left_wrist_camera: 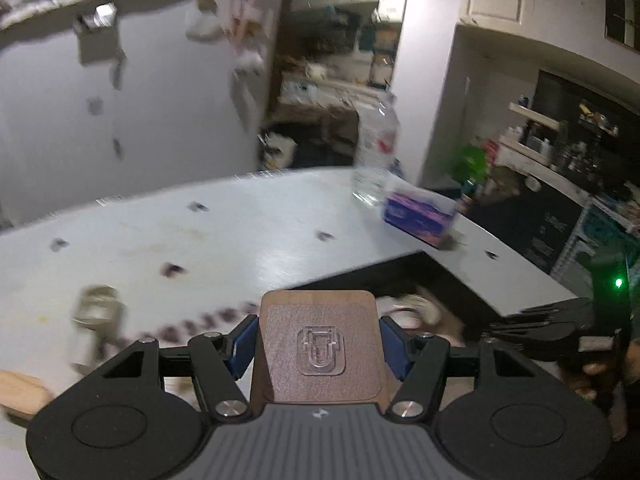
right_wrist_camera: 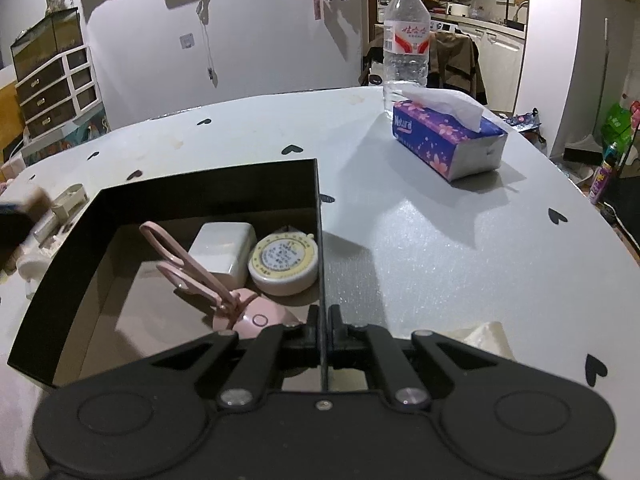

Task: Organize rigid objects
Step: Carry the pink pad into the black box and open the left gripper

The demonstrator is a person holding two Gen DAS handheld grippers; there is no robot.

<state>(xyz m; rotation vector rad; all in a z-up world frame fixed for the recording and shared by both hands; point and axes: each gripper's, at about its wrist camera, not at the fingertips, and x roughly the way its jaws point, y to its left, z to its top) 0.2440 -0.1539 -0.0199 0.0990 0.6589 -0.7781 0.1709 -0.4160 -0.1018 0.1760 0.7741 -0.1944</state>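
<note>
My left gripper [left_wrist_camera: 318,336] is shut on a brown block with a clear hook stuck on its face [left_wrist_camera: 320,344], held above the table. Its view is blurred. The black box [left_wrist_camera: 416,272] lies ahead to the right. My right gripper [right_wrist_camera: 324,326] is shut on the right wall [right_wrist_camera: 319,240] of the black box. Inside the box lie pink scissors [right_wrist_camera: 188,264], a white charger [right_wrist_camera: 224,250], a round tape measure [right_wrist_camera: 284,264] and a pink round item [right_wrist_camera: 256,316]. A small beige clip [right_wrist_camera: 70,200] sits left of the box; it also shows blurred in the left wrist view [left_wrist_camera: 96,308].
A purple tissue pack [right_wrist_camera: 444,140] and a water bottle [right_wrist_camera: 406,44] stand at the far right of the white table [right_wrist_camera: 440,248]; both show in the left wrist view [left_wrist_camera: 420,216] [left_wrist_camera: 376,152]. A cream object [right_wrist_camera: 488,336] lies near my right gripper. Drawers [right_wrist_camera: 56,88] stand at left.
</note>
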